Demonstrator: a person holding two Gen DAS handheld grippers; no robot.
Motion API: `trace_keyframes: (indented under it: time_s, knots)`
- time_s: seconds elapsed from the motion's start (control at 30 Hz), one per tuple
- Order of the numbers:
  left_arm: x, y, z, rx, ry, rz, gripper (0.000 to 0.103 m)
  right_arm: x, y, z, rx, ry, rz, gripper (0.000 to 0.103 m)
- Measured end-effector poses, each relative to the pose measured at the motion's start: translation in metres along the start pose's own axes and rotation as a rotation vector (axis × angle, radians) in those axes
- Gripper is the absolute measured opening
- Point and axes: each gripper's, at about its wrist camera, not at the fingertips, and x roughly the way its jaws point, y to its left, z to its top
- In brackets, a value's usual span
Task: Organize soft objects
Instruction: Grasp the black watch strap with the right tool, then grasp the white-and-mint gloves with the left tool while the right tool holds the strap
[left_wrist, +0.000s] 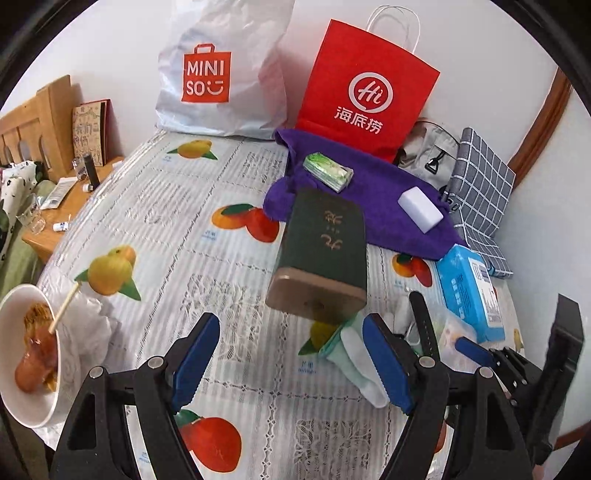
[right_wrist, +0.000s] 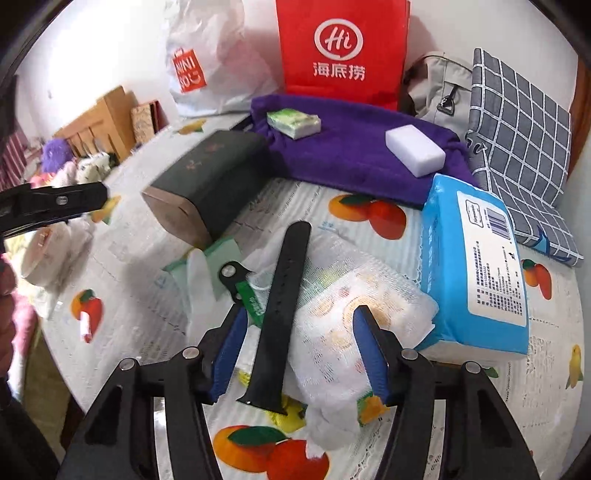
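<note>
The right gripper (right_wrist: 301, 354) straddles the black strap (right_wrist: 282, 306) and white mesh cloth (right_wrist: 354, 317), jaws apart, nothing grasped. The left gripper (left_wrist: 291, 365) hangs released. Next, likely, clamping the cloth alone

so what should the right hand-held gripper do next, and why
Probably ease down and close on the black strap. The right hand-held gripper is open and the strap lies between its pads, one end near the left pad, resting partly on the white mesh cloth. Nothing is gripped yet, so centring on the strap first seems sensible.
</note>
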Motion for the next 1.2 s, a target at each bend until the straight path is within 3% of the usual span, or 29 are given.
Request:
trace_keyframes:
  time_s: [0.2, 0.27, 0.33, 0.37, 0.7, 1.2]
  knots:
    - [0.014, -0.004, -0.008, -0.004, 0.043, -0.037, 0.078, 0.009, 0.01, 0.001, -0.035, -0.005, -0.078, 0.059]
    - [0.015, -0.004, -0.01, -0.003, 0.043, -0.039, 0.078, 0.009, 0.016, -0.001, -0.069, -0.014, -0.09, 0.05]
    - [0.014, -0.003, -0.012, -0.006, 0.042, -0.046, 0.078, 0.011, 0.021, -0.003, -0.102, -0.011, -0.111, 0.025]
    - [0.014, -0.002, -0.013, -0.01, 0.041, -0.051, 0.078, 0.01, 0.023, -0.004, -0.117, -0.01, -0.115, 0.02]
    - [0.007, -0.001, -0.016, -0.013, 0.047, -0.034, 0.079, -0.012, 0.012, -0.011, -0.016, -0.045, 0.033, 0.02]
    - [0.01, -0.024, -0.036, 0.021, 0.093, 0.02, 0.079, -0.057, -0.01, -0.031, 0.054, -0.141, 0.142, 0.02]
